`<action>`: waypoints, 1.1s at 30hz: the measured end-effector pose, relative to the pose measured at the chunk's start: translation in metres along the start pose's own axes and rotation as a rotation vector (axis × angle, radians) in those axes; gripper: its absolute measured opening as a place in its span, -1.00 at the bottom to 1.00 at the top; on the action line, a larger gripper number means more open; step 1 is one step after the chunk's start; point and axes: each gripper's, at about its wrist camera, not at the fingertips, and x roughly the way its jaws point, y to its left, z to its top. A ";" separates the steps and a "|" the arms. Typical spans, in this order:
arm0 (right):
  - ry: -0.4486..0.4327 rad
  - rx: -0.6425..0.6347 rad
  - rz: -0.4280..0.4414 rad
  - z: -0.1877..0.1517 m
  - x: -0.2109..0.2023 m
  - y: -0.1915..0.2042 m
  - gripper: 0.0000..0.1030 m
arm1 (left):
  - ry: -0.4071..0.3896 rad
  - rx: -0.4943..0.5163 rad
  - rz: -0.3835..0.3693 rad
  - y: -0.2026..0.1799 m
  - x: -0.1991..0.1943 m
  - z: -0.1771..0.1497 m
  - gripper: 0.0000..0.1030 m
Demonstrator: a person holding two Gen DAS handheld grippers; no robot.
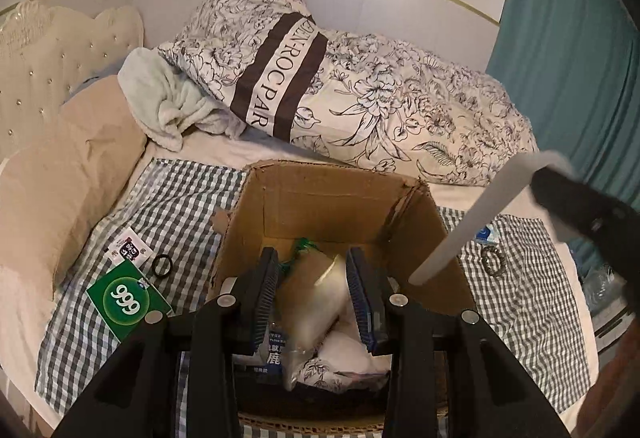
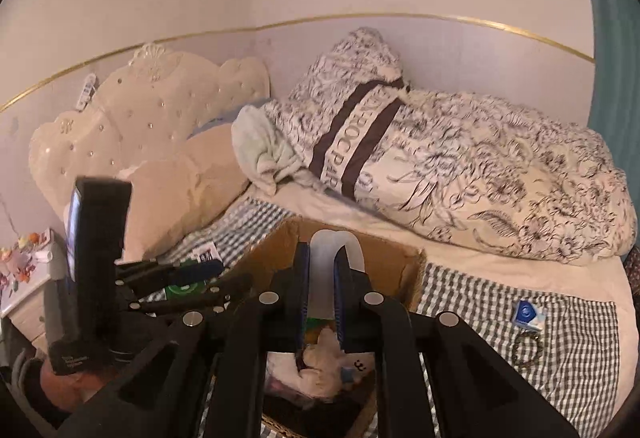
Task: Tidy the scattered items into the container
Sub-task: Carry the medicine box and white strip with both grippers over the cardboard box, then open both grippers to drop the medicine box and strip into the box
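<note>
We hold both grippers over the cardboard box [image 1: 340, 205], which sits on a checked cloth [image 1: 172, 197] on the bed and already carries several packets. Our left gripper [image 1: 312, 302] has its jaws partly apart over the box mouth with a pale, blurred pouch [image 1: 316, 298] between them; whether the pads press on it we cannot tell. Our right gripper [image 2: 320, 302] is clamped on a flat white strip [image 2: 335, 246] that juts out over the box's near-right edge. The risk we see is that strip: it is long and slants across the rim, so on release it could catch the cardboard wall and slide out onto the cloth right of the box. The two grippers also crowd the same opening and could knock each other. Left of the box lie a green packet [image 1: 126, 302] printed "999", a small white sachet [image 1: 130, 250] with a code-like black block we cannot read, and a black ring [image 1: 162, 266]. Right of the box lie a blue-and-white sachet [image 2: 527, 314] and a beaded bracelet [image 1: 491, 261]. Behind the box a floral duvet [image 1: 400, 109] shows a brown band reading "ROCPAR" in part.
</note>
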 end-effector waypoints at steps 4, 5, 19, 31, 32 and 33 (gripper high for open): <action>0.051 0.006 0.005 -0.008 0.022 -0.001 -0.78 | 0.014 0.000 0.001 0.002 0.010 0.000 -0.29; 0.068 0.006 0.005 -0.010 0.027 -0.001 -0.78 | 0.017 0.001 0.001 0.003 0.012 -0.001 -0.29; 0.291 0.000 -0.033 -0.057 0.088 -0.014 -0.68 | 0.066 0.019 0.007 -0.003 0.039 -0.013 -0.30; 0.160 -0.013 -0.031 -0.038 0.038 -0.009 -0.23 | -0.021 0.040 0.025 -0.018 -0.006 0.006 -0.30; 0.140 -0.012 -0.032 -0.036 0.031 -0.008 -0.16 | -0.034 0.043 0.027 -0.021 -0.013 0.008 -0.30; 0.120 -0.013 -0.033 -0.032 0.024 -0.008 -0.03 | -0.044 0.045 0.028 -0.023 -0.018 0.010 -0.30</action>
